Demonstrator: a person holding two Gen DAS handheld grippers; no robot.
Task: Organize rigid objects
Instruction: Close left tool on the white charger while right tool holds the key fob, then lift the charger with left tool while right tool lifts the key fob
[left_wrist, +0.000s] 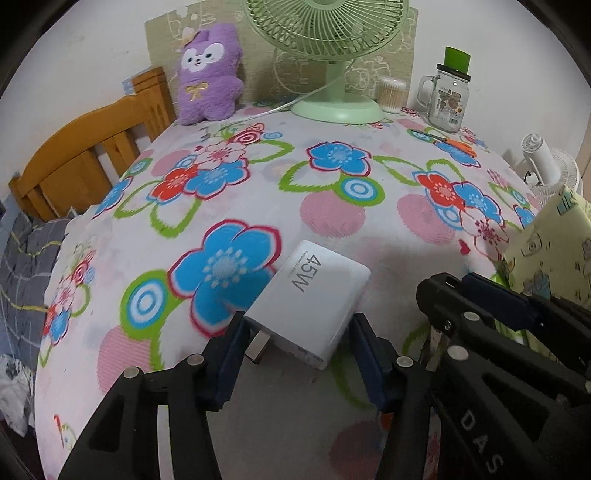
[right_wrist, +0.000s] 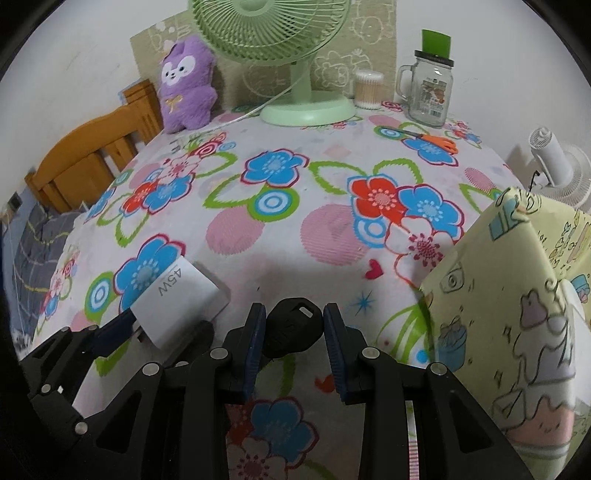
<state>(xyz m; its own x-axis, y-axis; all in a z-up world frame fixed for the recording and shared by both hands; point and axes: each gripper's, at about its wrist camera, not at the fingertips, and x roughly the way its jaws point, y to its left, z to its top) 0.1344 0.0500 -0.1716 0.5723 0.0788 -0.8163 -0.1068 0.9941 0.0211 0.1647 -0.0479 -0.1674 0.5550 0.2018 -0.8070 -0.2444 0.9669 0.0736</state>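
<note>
A white charger (left_wrist: 314, 295) marked 45W, with metal prongs, lies tilted on the flowered cloth (left_wrist: 258, 192). My left gripper (left_wrist: 299, 328) is shut on it, blue pads pressing its two sides. In the right wrist view the charger (right_wrist: 181, 299) shows at the lower left in that same gripper (right_wrist: 159, 326). My right gripper (right_wrist: 294, 317) is shut on the black head of a key (right_wrist: 291, 328), just right of the charger. The left wrist view has the right gripper (left_wrist: 456, 286) at its right edge, with the key's metal blade (left_wrist: 436, 347) hanging below the fingers.
A yellow cartoon-print container (right_wrist: 517, 314) stands close on the right. At the back stand a purple plush toy (right_wrist: 184, 88), a green fan (right_wrist: 306, 107), a tub of cotton swabs (right_wrist: 367, 90) and a glass jar mug (right_wrist: 428, 92). Orange scissors (right_wrist: 436, 142) lie near the jar. A wooden bed frame (left_wrist: 85, 155) is on the left.
</note>
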